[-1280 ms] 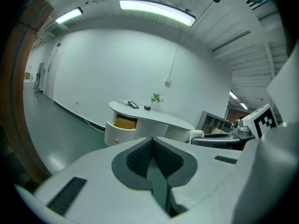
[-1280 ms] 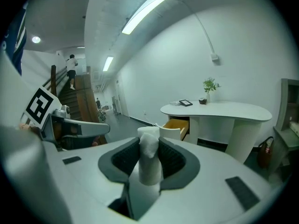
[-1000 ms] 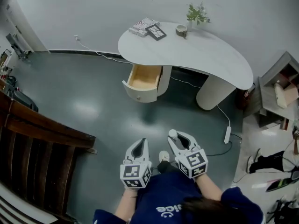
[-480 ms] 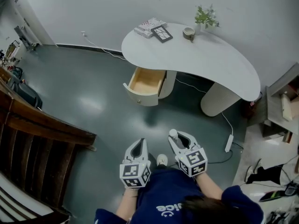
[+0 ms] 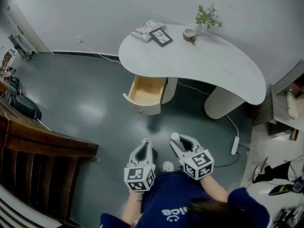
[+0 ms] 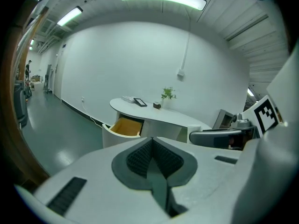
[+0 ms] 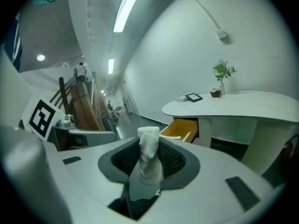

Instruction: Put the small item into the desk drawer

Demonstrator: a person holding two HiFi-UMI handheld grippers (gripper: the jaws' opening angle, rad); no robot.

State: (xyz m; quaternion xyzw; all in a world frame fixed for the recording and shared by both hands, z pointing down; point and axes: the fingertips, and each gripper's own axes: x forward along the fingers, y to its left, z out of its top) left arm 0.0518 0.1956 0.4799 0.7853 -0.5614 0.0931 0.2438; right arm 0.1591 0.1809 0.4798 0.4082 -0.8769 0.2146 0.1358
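The grey floor still lies before the open drawer. The right gripper keeps squeezing the small item. The left gripper is closed and empty. Walking over remains.

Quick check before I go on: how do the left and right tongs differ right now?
The left tongs are empty; the right tongs clamp a small white item. The left tongs' jaws are pressed together; the right tongs' jaws stand apart around the item. Both point toward the desk and its open drawer, well short of it.
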